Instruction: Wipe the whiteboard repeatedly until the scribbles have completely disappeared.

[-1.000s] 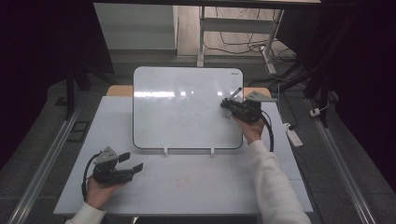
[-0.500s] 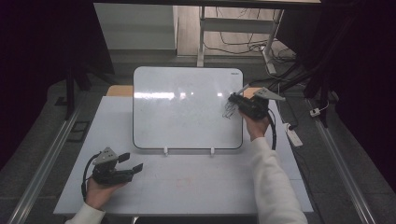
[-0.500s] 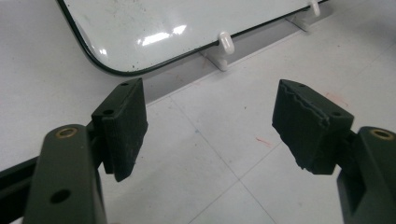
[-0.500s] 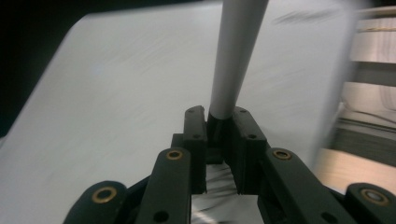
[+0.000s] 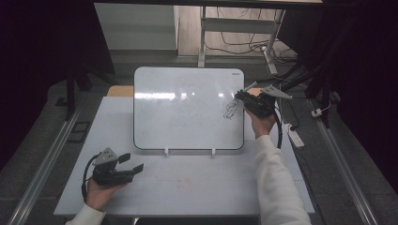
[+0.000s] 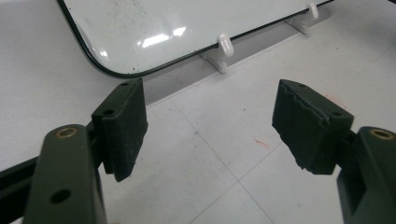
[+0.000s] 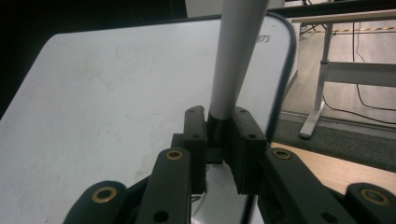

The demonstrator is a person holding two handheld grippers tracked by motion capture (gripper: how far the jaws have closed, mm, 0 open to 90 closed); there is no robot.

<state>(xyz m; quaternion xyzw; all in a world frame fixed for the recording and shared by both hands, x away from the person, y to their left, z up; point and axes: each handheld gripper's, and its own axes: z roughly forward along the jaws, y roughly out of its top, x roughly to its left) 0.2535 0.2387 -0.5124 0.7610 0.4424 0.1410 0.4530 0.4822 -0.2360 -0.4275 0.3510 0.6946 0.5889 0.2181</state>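
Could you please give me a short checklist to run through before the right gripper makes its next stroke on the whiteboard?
1. Marker clamped between the right gripper's fingers: ok.
2. Marker tip on the whiteboard: cannot tell.
3. Whiteboard seated in its two white clips at the near edge: ok.
4. Room left of the scribble for more strokes: ok.
5. Left gripper open, holding nothing, resting on the table away from the board: ok.

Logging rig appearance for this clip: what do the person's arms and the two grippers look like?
White sleeves on both arms. Left gripper and right gripper: black bodies, two blocky black jaws with ribbed pads, brass-ringed pivots, a grey three-cornered plate on top, a black cable trailing from each.
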